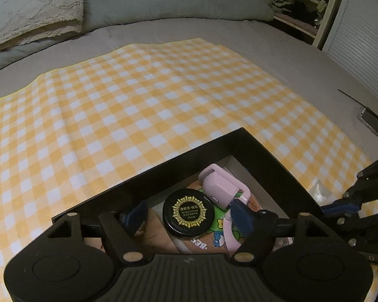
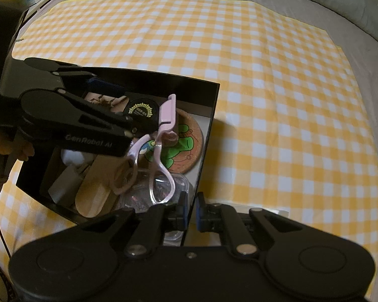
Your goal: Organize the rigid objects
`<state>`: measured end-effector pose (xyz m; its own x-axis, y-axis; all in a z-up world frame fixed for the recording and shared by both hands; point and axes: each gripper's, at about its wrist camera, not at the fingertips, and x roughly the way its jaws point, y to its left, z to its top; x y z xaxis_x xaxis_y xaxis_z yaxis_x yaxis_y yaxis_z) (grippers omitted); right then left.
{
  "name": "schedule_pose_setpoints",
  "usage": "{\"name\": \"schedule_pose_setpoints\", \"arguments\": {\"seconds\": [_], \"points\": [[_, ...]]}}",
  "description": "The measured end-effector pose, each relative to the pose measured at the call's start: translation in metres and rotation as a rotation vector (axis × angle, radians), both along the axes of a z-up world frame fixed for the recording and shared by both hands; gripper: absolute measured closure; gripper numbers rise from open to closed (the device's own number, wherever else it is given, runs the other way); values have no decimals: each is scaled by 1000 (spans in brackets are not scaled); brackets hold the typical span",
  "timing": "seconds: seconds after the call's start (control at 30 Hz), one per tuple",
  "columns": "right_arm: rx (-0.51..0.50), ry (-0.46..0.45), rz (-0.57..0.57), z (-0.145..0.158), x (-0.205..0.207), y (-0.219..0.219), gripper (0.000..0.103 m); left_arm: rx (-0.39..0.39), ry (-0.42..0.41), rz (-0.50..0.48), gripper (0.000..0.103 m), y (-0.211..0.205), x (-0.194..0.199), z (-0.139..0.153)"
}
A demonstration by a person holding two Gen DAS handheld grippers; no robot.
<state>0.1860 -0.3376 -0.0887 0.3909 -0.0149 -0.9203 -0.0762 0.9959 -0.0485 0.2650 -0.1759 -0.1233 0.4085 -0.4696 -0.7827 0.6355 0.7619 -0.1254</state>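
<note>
A black box (image 1: 163, 166) (image 2: 215, 100) stands on a yellow checked cloth (image 1: 113, 95) spread over a bed. Inside it are a black round jar (image 1: 189, 212) (image 2: 141, 112) with a gold emblem, a pink eyelash curler (image 1: 221, 183) (image 2: 167, 113) and a cork coaster (image 2: 192, 136) with a green cartoon. My left gripper (image 1: 186, 214) (image 2: 118, 108) reaches into the box and stands open. The jar lies between its blue pads, which stay clear of it on both sides. My right gripper (image 2: 192, 211) (image 1: 337, 206) is shut on the box's near right wall.
The box also holds a wooden piece (image 2: 93, 196), a grey block (image 2: 63, 183) and a clear plastic case (image 2: 138, 198). A person's hand (image 2: 10, 148) grips the left tool. Pillows (image 1: 143, 5) and a fleece blanket (image 1: 30, 12) lie beyond the cloth. Shelves (image 1: 302, 2) stand at the far right.
</note>
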Motion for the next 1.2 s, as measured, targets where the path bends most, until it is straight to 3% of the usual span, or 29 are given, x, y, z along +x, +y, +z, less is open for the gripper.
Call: {"name": "schedule_pose_setpoints", "arguments": {"seconds": [0.27,0.6,1.07,1.2], "points": [[-2,1,0,0,0,1,96,-6,12,11,23,3,-7,6],[-7,-2,-4,0,-1,2,96,-13,-18,32,0,14,-23,24],[-37,-25,-1,-1,-1,5,96,-56,-41,137,0,47,-53,58],[-28,-85,-11,13,-8,2,88,-82,-54,175,0,62,-64,72]]}}
